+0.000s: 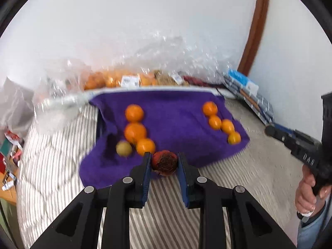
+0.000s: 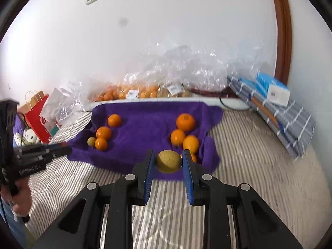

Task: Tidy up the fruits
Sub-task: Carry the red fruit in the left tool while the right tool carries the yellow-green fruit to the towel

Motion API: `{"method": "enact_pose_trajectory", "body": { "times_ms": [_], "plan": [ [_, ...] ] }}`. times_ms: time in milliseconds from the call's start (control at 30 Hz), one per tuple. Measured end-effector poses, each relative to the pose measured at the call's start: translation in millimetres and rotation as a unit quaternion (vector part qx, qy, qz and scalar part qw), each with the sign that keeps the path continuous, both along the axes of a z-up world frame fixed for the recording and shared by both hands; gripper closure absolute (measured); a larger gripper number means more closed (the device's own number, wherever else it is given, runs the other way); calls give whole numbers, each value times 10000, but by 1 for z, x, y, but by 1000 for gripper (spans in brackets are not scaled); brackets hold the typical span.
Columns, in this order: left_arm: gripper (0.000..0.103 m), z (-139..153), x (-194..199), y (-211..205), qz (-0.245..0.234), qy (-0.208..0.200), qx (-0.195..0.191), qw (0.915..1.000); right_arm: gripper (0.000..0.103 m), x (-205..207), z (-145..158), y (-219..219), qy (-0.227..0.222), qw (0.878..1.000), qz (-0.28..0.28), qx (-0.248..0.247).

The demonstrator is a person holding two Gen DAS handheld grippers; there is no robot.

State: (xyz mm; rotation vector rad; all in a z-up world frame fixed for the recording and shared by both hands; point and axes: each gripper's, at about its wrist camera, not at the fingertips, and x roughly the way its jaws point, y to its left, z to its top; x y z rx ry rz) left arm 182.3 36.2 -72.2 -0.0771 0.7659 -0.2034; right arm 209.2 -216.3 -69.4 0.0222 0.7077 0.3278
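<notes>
Fruits sit clamped in both grippers, a reddish fruit [image 1: 165, 162] in the left gripper [image 1: 164, 161] and a yellow-green one [image 2: 168, 161] in the right gripper [image 2: 168, 161], low centre (oranges [image 1: 134, 131] grouped on the purple towel [image 1: 176, 114]), so carry each steadily, grip unchanged, to matching fruit.

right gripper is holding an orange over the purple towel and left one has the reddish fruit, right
Not quite. The right gripper is shut on a yellow-green fruit, not an orange, as the right wrist view shows. The rest holds: it is over the purple towel, and the left gripper has the reddish fruit.
</notes>
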Motion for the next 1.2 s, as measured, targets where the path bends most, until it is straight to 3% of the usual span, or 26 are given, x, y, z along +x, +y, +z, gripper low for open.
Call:
{"method": "enact_pose_trajectory", "body": {
  "times_ms": [200, 700, 1000, 1200],
  "plan": [
    [79, 5, 28, 8, 161, -47, -139, 9998, 76, 27, -1, 8, 23, 10000, 87, 5],
    [79, -45, 129, -8, 456, 500, -308, 9972, 77, 83, -61, 44, 470, 9979, 404, -187],
    [79, -63, 146, -18, 431, 646, -92, 9969, 77, 90, -81, 49, 666, 9966, 467, -164],
    [79, -72, 150, -19, 402, 796, -32, 9960, 77, 93, -90, 57, 717, 9954, 479, -416]
  ]
}}
